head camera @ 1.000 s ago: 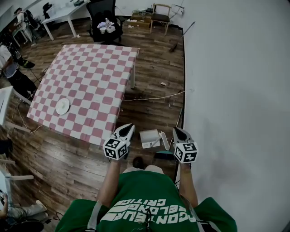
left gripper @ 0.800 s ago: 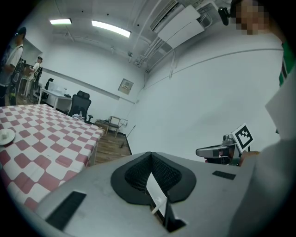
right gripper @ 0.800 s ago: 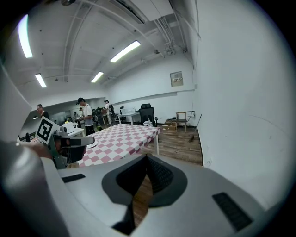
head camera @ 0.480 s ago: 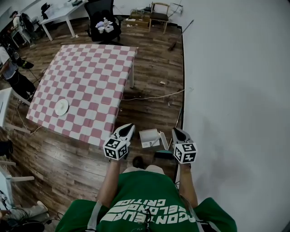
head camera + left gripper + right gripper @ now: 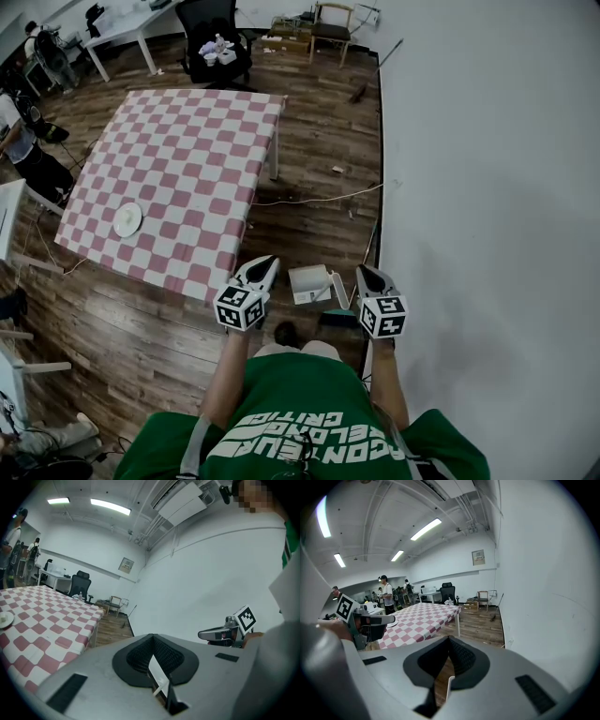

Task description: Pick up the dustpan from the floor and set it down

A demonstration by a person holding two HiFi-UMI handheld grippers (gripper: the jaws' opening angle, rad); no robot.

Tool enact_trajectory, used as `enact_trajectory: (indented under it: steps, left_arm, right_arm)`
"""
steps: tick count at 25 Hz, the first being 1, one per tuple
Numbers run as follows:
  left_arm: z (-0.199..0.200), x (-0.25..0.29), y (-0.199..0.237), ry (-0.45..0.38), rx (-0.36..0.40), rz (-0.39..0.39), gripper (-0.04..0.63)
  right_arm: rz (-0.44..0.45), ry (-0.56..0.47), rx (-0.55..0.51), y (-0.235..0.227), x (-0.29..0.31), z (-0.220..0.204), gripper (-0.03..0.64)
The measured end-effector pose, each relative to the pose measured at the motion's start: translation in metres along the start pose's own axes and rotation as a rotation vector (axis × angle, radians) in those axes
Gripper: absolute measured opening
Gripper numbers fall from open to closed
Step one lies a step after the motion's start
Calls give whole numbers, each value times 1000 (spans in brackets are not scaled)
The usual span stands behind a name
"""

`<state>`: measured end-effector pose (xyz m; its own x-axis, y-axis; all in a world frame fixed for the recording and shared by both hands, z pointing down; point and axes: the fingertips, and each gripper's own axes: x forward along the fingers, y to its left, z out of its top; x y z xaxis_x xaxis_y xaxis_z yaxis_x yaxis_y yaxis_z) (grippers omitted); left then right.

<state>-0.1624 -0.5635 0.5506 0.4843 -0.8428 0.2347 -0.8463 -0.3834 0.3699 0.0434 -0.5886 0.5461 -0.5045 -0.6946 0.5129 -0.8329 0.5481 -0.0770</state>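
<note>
A white dustpan (image 5: 309, 284) lies on the wooden floor, right in front of the person's feet and between the two grippers. My left gripper (image 5: 266, 263) hangs above its left side and my right gripper (image 5: 364, 272) above its right side, both well off the floor. Each has its jaws closed tip to tip with nothing held. In the left gripper view, a strip of the dustpan (image 5: 157, 674) shows through the slit under the left gripper (image 5: 152, 637). The right gripper view shows a white edge of the dustpan (image 5: 449, 686) below the right gripper (image 5: 449, 639).
A table with a red-and-white checked cloth (image 5: 178, 178) stands close on the left, with a white plate (image 5: 129, 220) on it. A white wall (image 5: 487, 187) runs along the right. A cable (image 5: 319, 200) crosses the floor ahead. Chairs and people are farther back.
</note>
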Motion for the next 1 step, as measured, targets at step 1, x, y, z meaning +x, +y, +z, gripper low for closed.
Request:
enact_trajectory:
  steps: [1]
  left_arm:
    - [0, 0, 1, 0, 0, 1, 3]
  right_arm:
    - [0, 2, -1, 0, 1, 0, 8]
